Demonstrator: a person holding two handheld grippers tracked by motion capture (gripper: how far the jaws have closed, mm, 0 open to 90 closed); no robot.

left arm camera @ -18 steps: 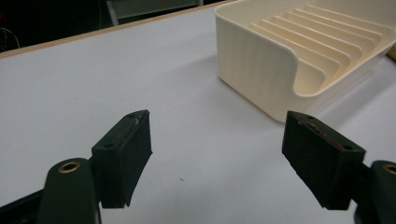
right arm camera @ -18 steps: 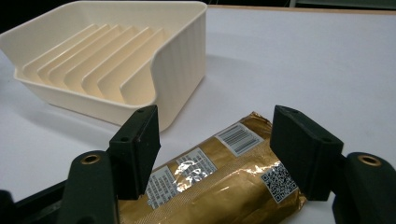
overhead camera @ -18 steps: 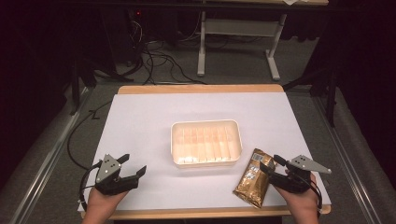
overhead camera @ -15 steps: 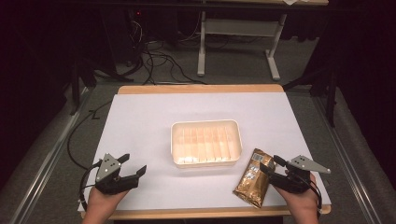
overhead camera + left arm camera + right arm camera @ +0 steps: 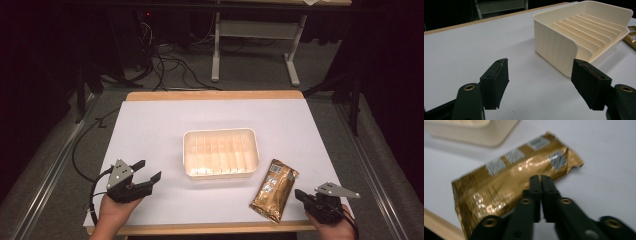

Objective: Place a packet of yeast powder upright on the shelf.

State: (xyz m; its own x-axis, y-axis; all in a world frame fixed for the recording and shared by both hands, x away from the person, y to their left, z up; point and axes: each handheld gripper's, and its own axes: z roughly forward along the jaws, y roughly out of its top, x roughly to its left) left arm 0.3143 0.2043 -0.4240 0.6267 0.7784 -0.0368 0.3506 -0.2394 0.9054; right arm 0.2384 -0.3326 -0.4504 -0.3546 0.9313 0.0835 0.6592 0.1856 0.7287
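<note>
Gold foil packet (image 5: 274,191) lies loose beside empty ribbed cream plastic tray (image 5: 221,153); my left tongs (image 5: 145,172) spread, right tongs (image 5: 540,179) pressed together, nothing loaded.

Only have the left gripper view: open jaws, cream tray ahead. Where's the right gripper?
Observer: The right gripper is at the near right corner of the table, beside a gold packet.
Operator: Open or shut?
Observer: Shut. The right gripper view shows its jaws together, tips at the packet's edge. Can't tell if they touch it.
Operator: Packet in the tray?
Observer: No. It lies flat on the table, apart from the tray, off its near right corner.
</note>
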